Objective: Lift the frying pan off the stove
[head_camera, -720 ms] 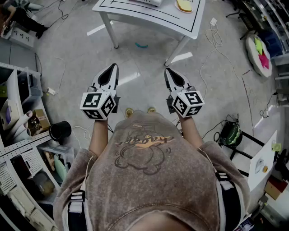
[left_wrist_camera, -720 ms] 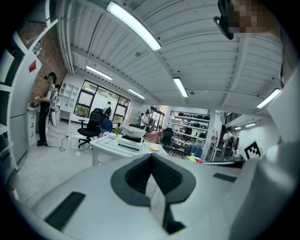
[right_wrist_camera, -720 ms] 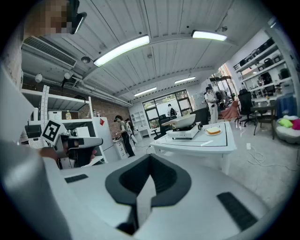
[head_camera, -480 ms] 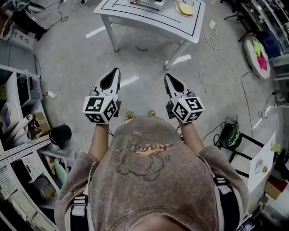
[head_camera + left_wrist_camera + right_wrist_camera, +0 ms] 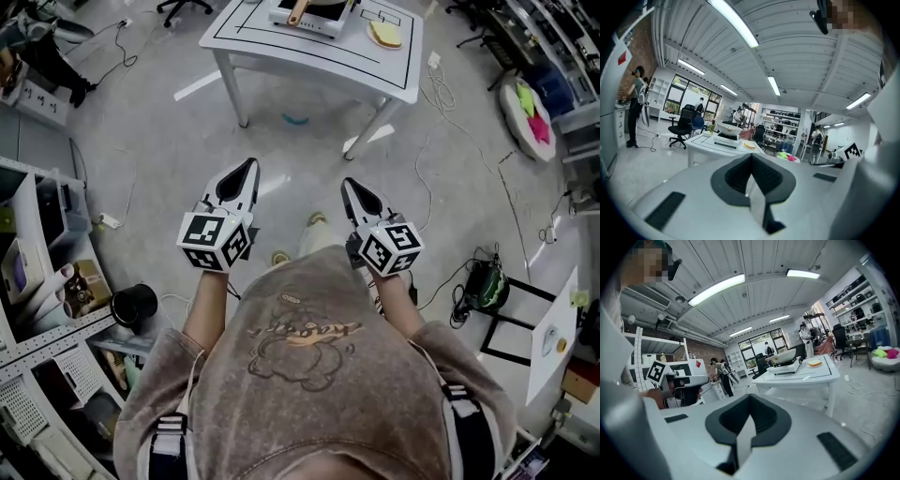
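The frying pan with a wooden handle sits on a white stove on the white table, far ahead at the top of the head view. Both grippers hang in the air over the floor, well short of the table. My left gripper is shut and holds nothing. My right gripper is shut too, also with nothing in it. The left gripper view shows the pan on the stove beyond its closed tips. In the right gripper view the pan lies past the closed tips.
A plate with bread lies on the table right of the stove. Cables trail over the floor near the table's right legs. Shelving and a black pot stand at the left. A person stands far left.
The person has stepped toward the table: it shows larger in the head view, with stove and pan now visible. Both grippers stay shut, held ahead side by side.
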A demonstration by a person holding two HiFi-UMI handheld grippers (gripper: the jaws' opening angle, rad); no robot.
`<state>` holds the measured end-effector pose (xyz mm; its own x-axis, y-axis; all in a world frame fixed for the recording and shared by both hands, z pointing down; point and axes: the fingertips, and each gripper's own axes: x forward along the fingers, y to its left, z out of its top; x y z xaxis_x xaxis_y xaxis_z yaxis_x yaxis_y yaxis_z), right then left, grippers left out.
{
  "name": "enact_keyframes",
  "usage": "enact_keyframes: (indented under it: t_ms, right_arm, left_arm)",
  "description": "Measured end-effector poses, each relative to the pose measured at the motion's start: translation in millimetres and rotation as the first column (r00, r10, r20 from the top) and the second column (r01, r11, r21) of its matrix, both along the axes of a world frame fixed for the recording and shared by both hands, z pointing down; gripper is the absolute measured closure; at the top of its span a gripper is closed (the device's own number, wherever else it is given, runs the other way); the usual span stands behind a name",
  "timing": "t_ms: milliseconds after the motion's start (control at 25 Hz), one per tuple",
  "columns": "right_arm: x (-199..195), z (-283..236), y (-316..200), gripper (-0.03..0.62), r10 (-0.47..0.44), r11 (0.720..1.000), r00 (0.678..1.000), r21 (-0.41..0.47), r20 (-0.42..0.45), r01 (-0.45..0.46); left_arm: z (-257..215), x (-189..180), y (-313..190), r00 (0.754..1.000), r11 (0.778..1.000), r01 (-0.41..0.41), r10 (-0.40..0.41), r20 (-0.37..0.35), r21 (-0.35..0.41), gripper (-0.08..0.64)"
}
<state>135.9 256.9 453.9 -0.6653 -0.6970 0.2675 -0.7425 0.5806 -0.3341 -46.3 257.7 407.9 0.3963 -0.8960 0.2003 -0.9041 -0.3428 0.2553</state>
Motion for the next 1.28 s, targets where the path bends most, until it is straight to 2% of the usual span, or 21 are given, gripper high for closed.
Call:
enact_keyframes:
  t_ms: [240, 480, 760, 960, 1280]
  right_arm:
    - [-6, 2, -17, 0.595, 0.020, 1.000, 1.000, 0.007, 0.000, -0.020]
    - [-12, -1, -58, 0.595, 0.027, 0.999, 1.000, 0.025, 0.004, -0.027]
    - [-28, 2, -115, 0.595, 0.001, 1.000, 1.000, 0.023, 0.016, -0.001]
    - [-40, 8, -160, 0.595, -0.022, 1.000, 1.000, 0.001, 0.017, 0.022]
    - [-55, 0, -244, 0.595, -0.080, 0.997, 0.997, -0.018, 0.015, 0.080]
  left_arm:
    - [2, -2, -21, 1.000, 1.000, -0.022, 0.022, 0.001, 0.010, 0.555]
    - [5, -9, -51, 0.999, 1.000, -0.027, 0.028, -0.022, 0.014, 0.555]
    - [11, -16, -100, 0.999, 0.999, -0.043, 0.043, -0.001, 0.006, 0.555]
    - [14, -23, -140, 0.999, 0.999, -0.046, 0.046, -0.012, -0.008, 0.555]
    - [-9, -42, -222, 1.000, 1.000, 0.001, -0.001, -0.016, -0.004, 0.555]
